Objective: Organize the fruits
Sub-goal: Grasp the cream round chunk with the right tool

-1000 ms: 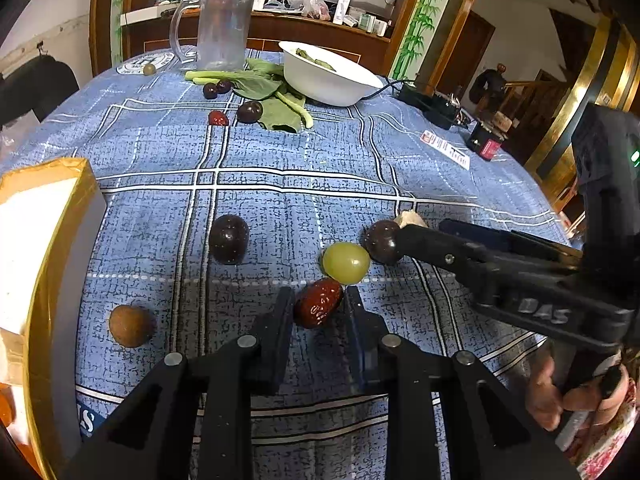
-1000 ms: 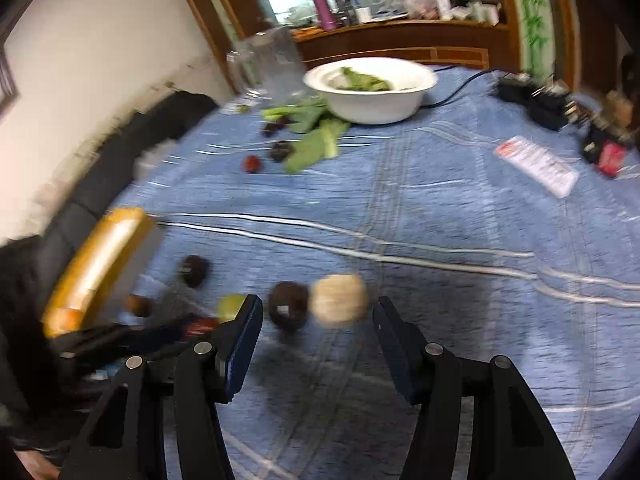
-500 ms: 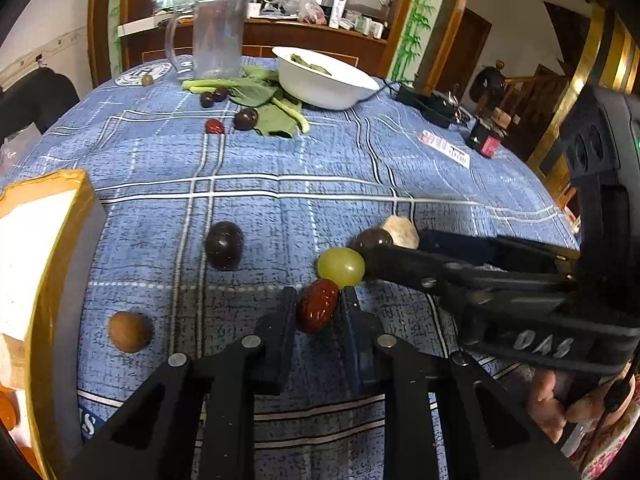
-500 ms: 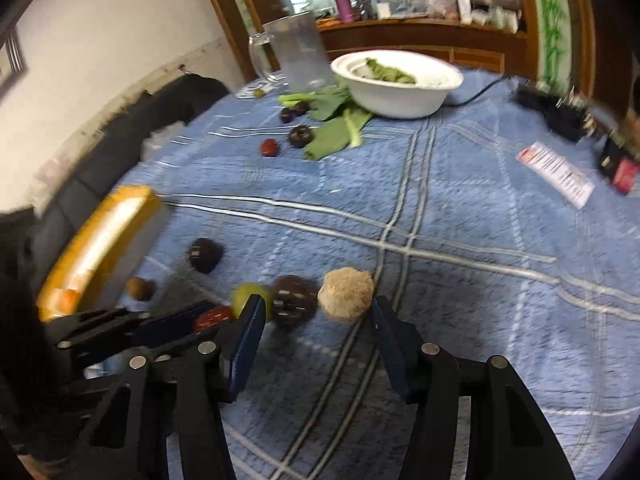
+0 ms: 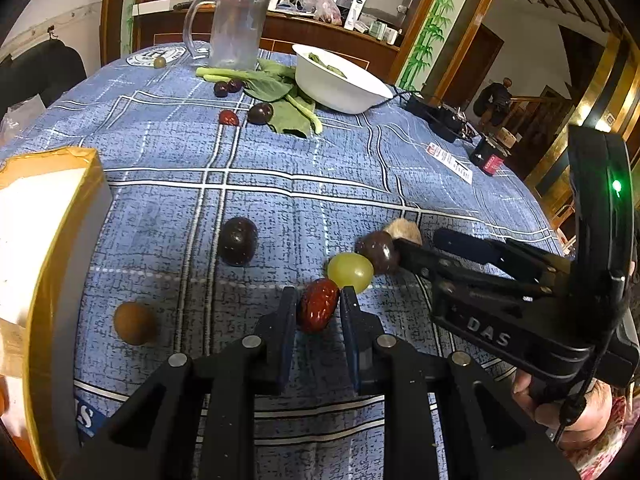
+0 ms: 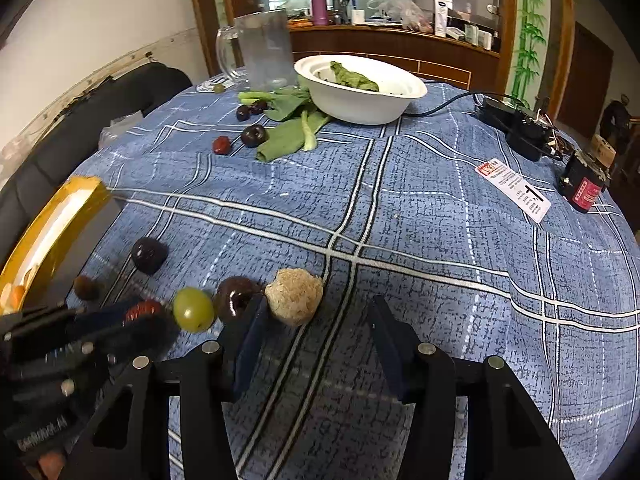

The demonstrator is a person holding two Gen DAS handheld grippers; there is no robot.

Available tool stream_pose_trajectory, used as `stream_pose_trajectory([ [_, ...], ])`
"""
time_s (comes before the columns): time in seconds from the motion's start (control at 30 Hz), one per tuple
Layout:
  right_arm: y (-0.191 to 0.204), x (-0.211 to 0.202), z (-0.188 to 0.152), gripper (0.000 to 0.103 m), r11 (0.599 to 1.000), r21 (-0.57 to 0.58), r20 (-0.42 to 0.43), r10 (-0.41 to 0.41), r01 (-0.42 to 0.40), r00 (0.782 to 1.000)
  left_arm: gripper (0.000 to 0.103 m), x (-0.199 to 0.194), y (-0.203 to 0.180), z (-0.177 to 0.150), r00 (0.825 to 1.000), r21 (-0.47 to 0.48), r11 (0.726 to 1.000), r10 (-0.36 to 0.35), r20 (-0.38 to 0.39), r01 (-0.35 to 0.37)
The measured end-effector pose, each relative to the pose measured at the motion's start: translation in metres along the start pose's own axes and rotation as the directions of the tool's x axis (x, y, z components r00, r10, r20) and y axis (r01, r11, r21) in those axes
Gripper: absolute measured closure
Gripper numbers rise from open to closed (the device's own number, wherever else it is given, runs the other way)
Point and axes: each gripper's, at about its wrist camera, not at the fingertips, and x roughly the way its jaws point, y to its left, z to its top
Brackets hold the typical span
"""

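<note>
Left wrist view, lower centre: left gripper (image 5: 318, 312) nearly closed, pads touching both sides of the red date (image 5: 319, 310) on the blue cloth (image 5: 280, 160). Just upper right, touching: green grape (image 5: 350, 272), then dark plum (image 5: 378, 251). Right wrist view, lower centre: right gripper (image 6: 316, 344) wide apart, holding nothing; tan fuzzy fruit (image 6: 295, 295) just inside its left finger.

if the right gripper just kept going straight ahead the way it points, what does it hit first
Probably the pale rough ball, just ahead and nearer the right gripper's left finger. It could slip past on open cloth, since depth is hard to judge.
</note>
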Motion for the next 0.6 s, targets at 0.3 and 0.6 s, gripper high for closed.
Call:
stream_pose_trajectory([
  [0.3,0.011,0.014,0.014,0.071,0.999,-0.043,-0.021,-0.018,0.017,1.0,0.083,-0.007,0.002,0.0,1.0,-0.014,1.0,-0.023,0.019,0.023],
  [0.6,0.018,-0.017,0.0,0.071,0.999,-0.012,0.004,-0.037,0.037,0.999,0.084,-0.014,0.007,0.002,0.997,-0.032,0.998,-0.058,0.05,0.06],
])
